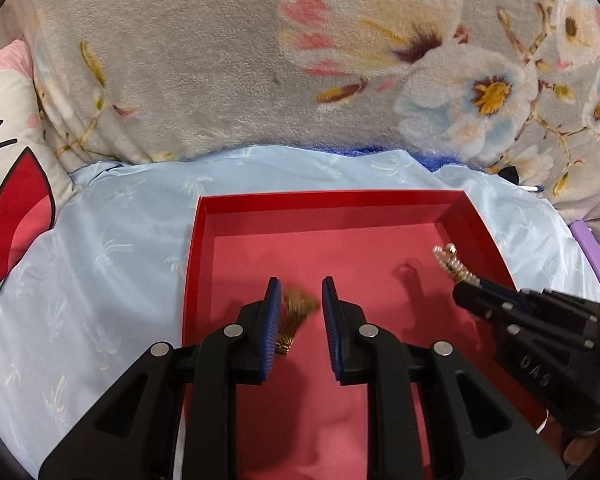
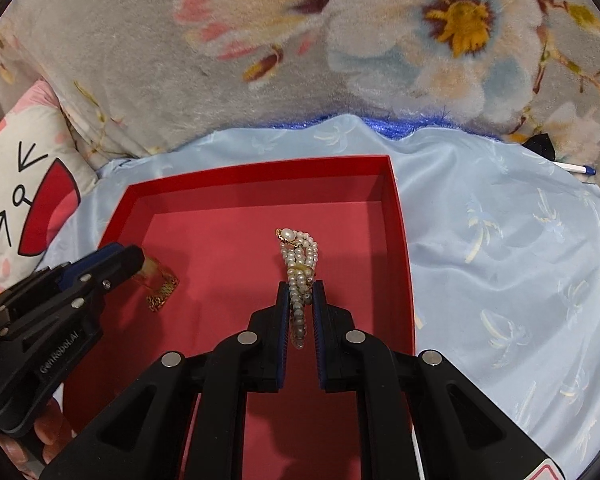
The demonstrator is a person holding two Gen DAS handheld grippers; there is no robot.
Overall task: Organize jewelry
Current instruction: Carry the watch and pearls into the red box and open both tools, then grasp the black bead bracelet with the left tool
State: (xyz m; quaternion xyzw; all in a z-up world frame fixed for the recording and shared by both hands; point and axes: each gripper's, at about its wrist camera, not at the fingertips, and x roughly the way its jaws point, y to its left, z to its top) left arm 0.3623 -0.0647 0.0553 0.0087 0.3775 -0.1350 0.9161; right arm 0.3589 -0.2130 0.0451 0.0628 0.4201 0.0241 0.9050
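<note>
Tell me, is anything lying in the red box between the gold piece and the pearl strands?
No. In the right wrist view, only bare pink floor of the red box separates the gold piece from the pearl strands.

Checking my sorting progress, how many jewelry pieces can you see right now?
2: a pearl bracelet in the right gripper, a gold chain piece in the left gripper, both above the red box.

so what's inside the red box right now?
Nothing is seen lying on the red box floor. A gold chain piece in the left gripper and a pearl strand in the right gripper hang over it. The near floor is covered.
</note>
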